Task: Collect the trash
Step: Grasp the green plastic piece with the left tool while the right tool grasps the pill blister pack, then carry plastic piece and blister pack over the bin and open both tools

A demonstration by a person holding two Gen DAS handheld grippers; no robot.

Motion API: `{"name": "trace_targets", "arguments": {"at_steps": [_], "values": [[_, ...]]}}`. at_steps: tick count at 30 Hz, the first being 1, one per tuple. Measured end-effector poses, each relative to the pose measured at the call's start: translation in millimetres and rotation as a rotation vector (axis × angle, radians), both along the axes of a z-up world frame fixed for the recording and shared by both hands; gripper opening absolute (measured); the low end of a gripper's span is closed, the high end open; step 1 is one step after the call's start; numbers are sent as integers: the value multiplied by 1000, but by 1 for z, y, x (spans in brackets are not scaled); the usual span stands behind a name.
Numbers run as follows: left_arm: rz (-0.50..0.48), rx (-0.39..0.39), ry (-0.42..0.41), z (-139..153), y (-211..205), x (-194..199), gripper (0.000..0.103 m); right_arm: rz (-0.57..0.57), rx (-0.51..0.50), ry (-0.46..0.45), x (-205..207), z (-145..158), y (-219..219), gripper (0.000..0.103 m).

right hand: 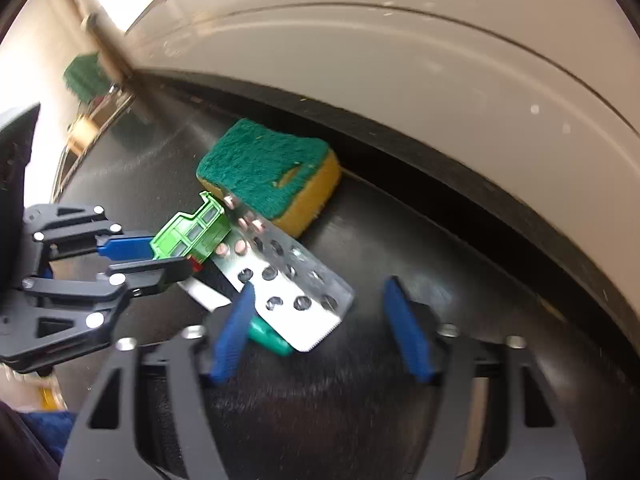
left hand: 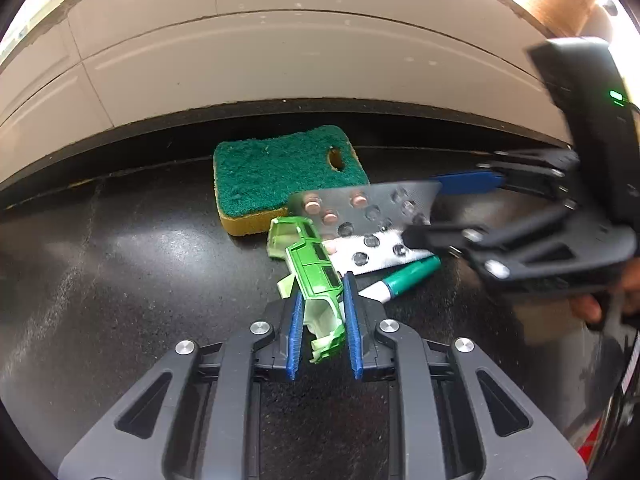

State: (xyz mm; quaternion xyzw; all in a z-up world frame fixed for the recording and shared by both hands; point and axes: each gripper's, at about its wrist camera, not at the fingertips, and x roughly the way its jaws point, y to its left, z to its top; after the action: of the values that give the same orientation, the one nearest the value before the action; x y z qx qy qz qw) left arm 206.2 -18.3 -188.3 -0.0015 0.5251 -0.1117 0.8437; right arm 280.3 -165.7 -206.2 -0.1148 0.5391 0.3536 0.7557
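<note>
A green toy-car shell [left hand: 316, 276] is clamped between the blue pads of the left gripper [left hand: 322, 308], low on the black countertop [left hand: 120, 260]. At its two o'clock a silver blister pack [left hand: 368, 224] is overlapped by the shell. A green-capped marker [left hand: 404, 278] is partly hidden beneath the pack. At twelve o'clock a green-and-yellow sponge [left hand: 280, 172] is seen against the white tiled wall [left hand: 280, 60]. The right gripper [right hand: 320, 300] is held half open astride the pack's near end; contact by its pads cannot be told.
</note>
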Motion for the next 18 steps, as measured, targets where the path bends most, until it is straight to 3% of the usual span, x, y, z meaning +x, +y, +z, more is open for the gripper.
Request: {"name": "trace_targets", "arguments": {"at_steps": [2,5,11,18], "values": [[-20,2,2,1,-1,-3,15,28,-22,-2,-3,-3,8,26],[-40,11,-2,6,2,-10,11,39,-23,-16,-14,2,12,10],[-24,1,-33,30,15,-35,11,-18,7,-46,-41,31,9,4],[34,-13,-84,70,37,-87,11,-117,45,-142,-115,92,-2,2]]}}
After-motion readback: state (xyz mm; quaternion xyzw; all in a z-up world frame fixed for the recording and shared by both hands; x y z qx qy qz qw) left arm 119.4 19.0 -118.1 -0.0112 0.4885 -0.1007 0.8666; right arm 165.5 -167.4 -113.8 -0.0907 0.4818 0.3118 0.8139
